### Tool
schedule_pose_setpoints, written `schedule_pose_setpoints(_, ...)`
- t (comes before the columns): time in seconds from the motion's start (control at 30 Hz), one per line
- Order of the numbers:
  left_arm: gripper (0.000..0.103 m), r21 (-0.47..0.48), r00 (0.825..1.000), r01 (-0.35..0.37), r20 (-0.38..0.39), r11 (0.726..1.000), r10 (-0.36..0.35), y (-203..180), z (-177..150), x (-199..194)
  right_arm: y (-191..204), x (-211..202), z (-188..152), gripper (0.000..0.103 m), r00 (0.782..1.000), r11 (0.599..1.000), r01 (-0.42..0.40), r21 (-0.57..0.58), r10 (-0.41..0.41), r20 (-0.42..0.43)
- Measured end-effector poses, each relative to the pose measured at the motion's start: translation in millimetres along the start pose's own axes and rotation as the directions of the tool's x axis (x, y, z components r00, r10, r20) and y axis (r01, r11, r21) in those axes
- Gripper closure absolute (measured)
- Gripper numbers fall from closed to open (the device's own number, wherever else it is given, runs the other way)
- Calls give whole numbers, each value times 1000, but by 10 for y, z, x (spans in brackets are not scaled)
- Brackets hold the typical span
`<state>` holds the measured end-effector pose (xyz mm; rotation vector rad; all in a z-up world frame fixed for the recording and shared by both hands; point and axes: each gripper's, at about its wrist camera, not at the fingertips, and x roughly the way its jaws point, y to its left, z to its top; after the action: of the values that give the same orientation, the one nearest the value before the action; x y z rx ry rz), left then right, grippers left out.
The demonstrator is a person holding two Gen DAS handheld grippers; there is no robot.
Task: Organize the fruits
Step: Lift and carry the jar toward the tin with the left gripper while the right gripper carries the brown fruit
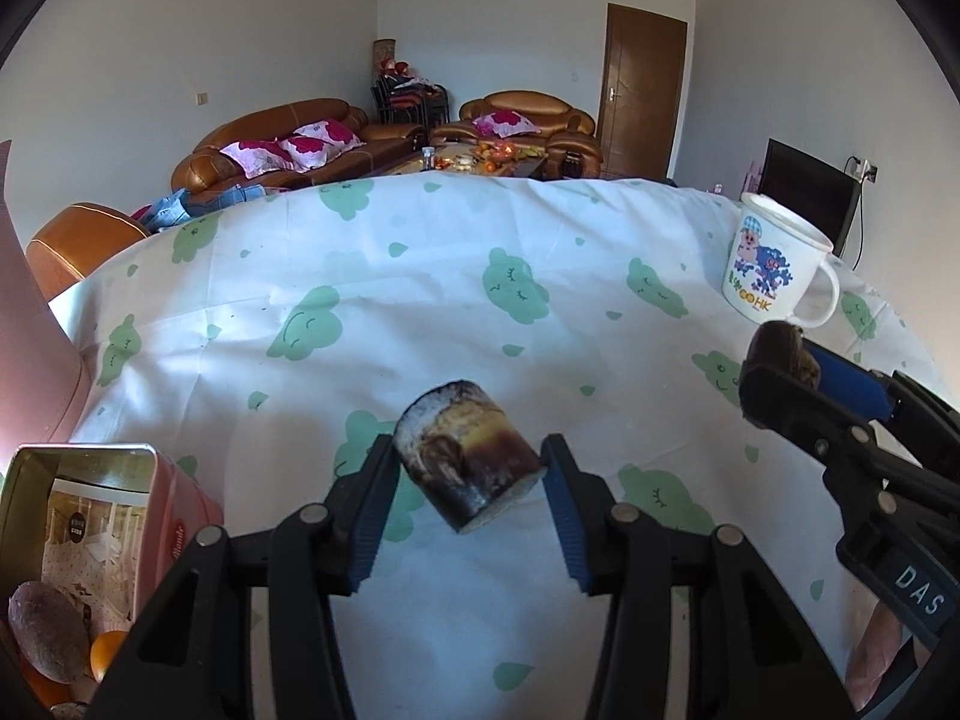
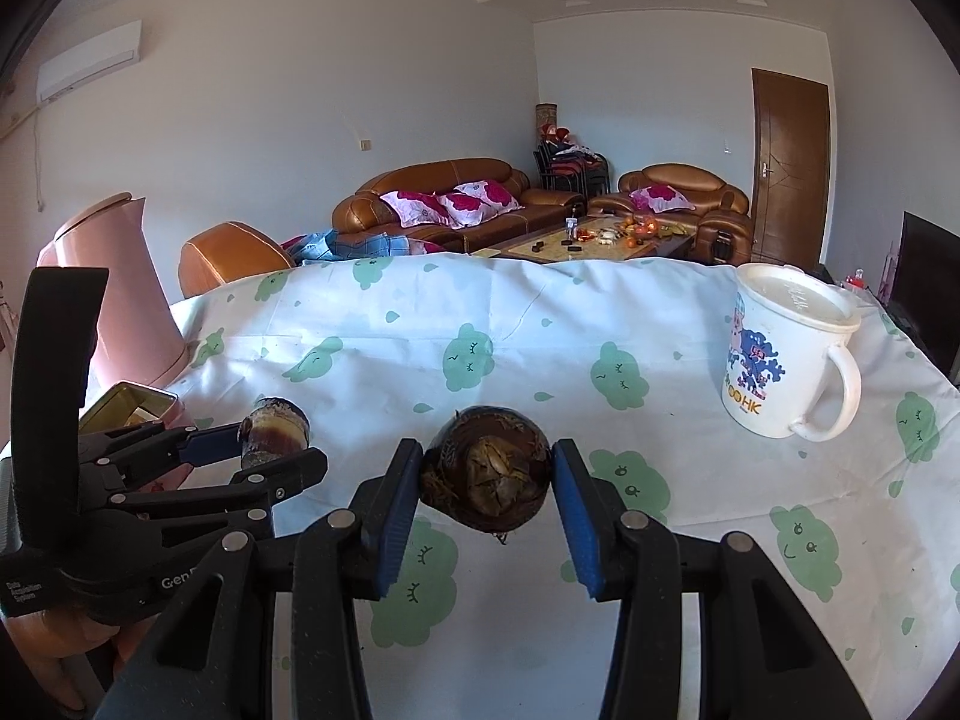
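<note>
My left gripper [image 1: 468,456] is shut on a dark brown, cut cylindrical fruit piece [image 1: 465,468], which hangs tilted just above the tablecloth. From the right wrist view the left gripper [image 2: 276,444] appears at the left with the same piece [image 2: 273,423]. My right gripper [image 2: 486,468] is shut on a round brown fruit [image 2: 486,474] with a rough husk, off the cloth. In the left wrist view that gripper [image 1: 780,354] shows at the right edge with the round fruit [image 1: 780,339]. An open pink tin [image 1: 174,516] at lower left holds a brown oval fruit [image 1: 48,630] and an orange [image 1: 108,651].
A white cartoon mug [image 2: 780,354] with a lid stands at the right on the white cloth with green clouds [image 2: 540,330]. A tall pink container [image 2: 114,276] stands at the table's left end behind the tin [image 2: 129,399]. Sofas and a coffee table lie beyond the far edge.
</note>
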<state>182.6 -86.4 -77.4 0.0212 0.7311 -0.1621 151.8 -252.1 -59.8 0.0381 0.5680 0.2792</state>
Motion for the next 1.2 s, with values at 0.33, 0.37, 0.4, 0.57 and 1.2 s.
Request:
schedule_pose_setpoints(0.33,53,25,997,-40,62,999,38,-64,-51,-161,78,-102,-9,57,999,999,13,-36,-11,53)
schedule_pose_setpoints(0.37,53,31,997,-45,71,999,43,-73,-57,-180,89,-114,-11,57,998,999,16,-40,-13,59)
schedule_pose_setpoints(0.4,53,37,996,-47,77,998,44,-88,-68,-199,98,-122,-15,57,998,999,16,-45,-13,63)
schedule_pose_setpoints(0.57,53,48,996,-42,81,998,38,-115,-123,-272,138,-146,-15,57,997,998,13,-55,-9,71)
schedule_pose_setpoints(1.2,53,59,993,-19,115,998,12,-132,-366,-601,272,-322,-110,57,997,997,6,-82,0,79)
